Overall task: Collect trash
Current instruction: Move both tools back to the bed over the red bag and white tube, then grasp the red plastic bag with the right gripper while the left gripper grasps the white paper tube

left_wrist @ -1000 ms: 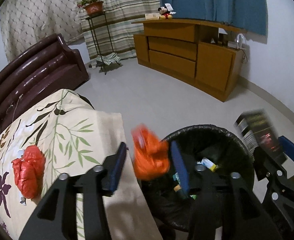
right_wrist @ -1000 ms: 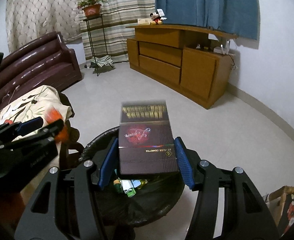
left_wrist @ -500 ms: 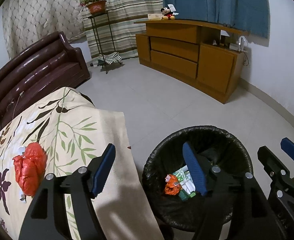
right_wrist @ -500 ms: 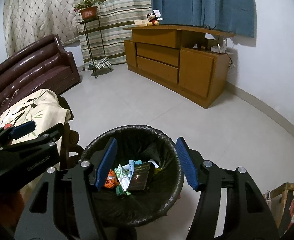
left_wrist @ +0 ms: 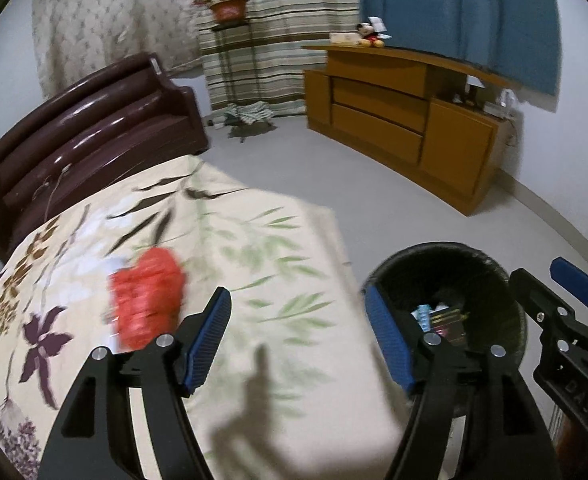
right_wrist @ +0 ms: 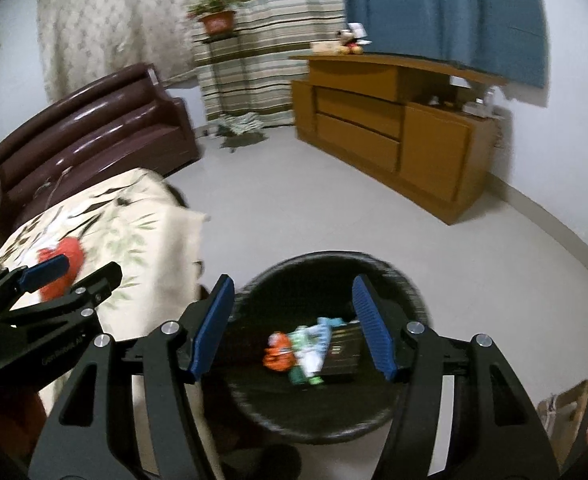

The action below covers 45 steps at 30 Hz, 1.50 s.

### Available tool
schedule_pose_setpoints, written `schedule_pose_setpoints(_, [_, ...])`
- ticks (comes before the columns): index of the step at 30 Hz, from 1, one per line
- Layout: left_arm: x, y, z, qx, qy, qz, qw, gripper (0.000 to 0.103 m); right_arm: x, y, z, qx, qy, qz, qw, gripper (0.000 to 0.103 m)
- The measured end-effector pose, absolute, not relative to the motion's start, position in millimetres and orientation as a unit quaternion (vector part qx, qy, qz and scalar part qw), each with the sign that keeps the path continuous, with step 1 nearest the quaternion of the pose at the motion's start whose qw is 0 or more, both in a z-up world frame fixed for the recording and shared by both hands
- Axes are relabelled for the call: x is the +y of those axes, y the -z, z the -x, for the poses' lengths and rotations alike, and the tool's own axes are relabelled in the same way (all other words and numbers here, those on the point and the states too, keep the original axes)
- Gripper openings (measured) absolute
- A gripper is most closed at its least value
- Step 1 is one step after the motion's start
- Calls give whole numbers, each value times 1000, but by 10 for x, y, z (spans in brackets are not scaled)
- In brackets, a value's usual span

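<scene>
A black lined trash bin (right_wrist: 390,270) stands on the floor beside the table; it also shows in the left wrist view (left_wrist: 506,280). Inside lie an orange wrapper (right_wrist: 279,357), a white-green packet (right_wrist: 312,346) and a dark cigarette box (right_wrist: 343,356). A crumpled red plastic bag (left_wrist: 148,298) lies on the floral tablecloth (left_wrist: 254,248). My left gripper (left_wrist: 298,338) is open and empty over the cloth, the red bag just left of it. My right gripper (right_wrist: 292,326) is open and empty above the bin.
A dark brown sofa (left_wrist: 90,136) stands behind the table. A wooden cabinet (left_wrist: 398,120) runs along the far wall, with a plant stand (left_wrist: 230,52) by the curtains. A patterned bag (right_wrist: 578,412) sits on the floor at the right.
Both grippers released their loads: the orange wrapper and the cigarette box dropped into the bin. My left gripper has since swung left over the tablecloth towards the red bag.
</scene>
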<state>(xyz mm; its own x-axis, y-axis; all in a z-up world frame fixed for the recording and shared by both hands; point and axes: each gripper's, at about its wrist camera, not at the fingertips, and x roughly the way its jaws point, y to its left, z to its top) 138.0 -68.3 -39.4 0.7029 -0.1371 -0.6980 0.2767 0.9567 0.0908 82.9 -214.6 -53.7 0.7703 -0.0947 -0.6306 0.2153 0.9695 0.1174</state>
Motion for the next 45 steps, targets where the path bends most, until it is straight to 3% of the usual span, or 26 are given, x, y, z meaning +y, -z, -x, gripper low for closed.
schedule_pose_setpoints(20, [1447,293,-1324,374,-59,-25,925,68,-399,328,-1364,350,-80,-47,932,60])
schedule_pose_setpoints(36, [1895,466,-1410,390,-70,9,918,68,175,666,-1922,414,-80,-25,906,60])
schedule_pose_setpoints(40, [1836,481,-1459,391,-62,11,918,68,177,727,-1961,427,-81,-24,900,43])
schedule_pose_setpoints(45, [1690,477,-1513,391,-47,11,919,68,129,717,-1931,423,-84,-24,902,40])
